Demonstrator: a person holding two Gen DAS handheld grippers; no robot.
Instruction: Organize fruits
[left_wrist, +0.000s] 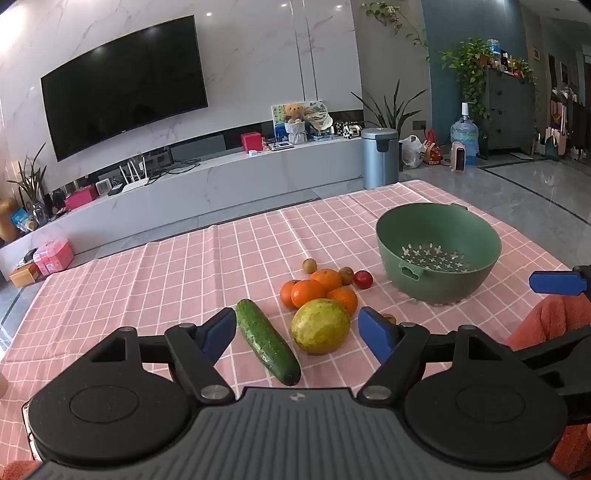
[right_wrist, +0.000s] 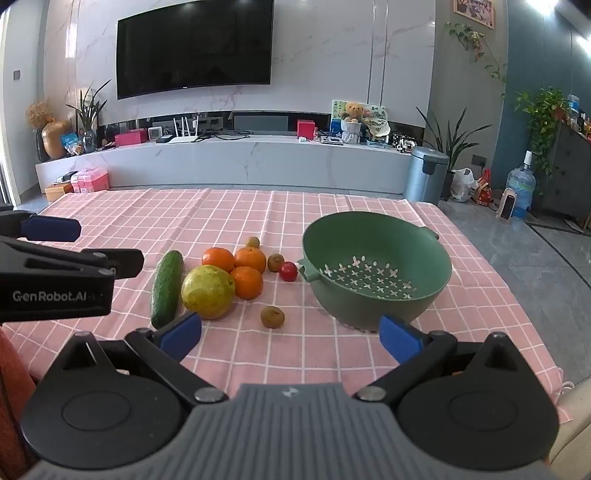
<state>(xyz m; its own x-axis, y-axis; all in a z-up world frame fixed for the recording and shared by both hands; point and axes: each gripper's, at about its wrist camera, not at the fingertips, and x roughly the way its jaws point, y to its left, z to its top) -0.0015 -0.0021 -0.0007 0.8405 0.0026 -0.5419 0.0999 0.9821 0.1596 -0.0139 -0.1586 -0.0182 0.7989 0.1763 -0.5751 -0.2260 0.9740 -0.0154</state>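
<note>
Both hand-held grippers are held wide open above the near edge of the tabletop (right_wrist: 332, 206), and nothing is gripped by either. Between the blue pads of the left hand-held gripper (left_wrist: 297, 334) only the cucumber (left_wrist: 267, 341) and the large yellow-green fruit (left_wrist: 320, 325) are seen, lying on the cloth beyond, untouched. The right hand-held gripper (right_wrist: 290, 334) is aimed at the bare pink checked cloth between the fruit pile and the green colander (right_wrist: 376, 243).

No part of the sorting appears to have been done. The colander is seen to be empty, its perforated bottom fully exposed. All the produce is gathered just to its left: three oranges (right_wrist: 249, 259) packed together, touched by the large fruit, the cucumber alongside, a small red fruit (right_wrist: 288, 271) near the colander's handle, and three small brown fruits, one of which (right_wrist: 272, 316) lies apart, nearest the right hand-held gripper.

Every piece is therefore judged still to be moved, presumably into the colander. Whether the cucumber is meant to be included cannot be told.
</note>
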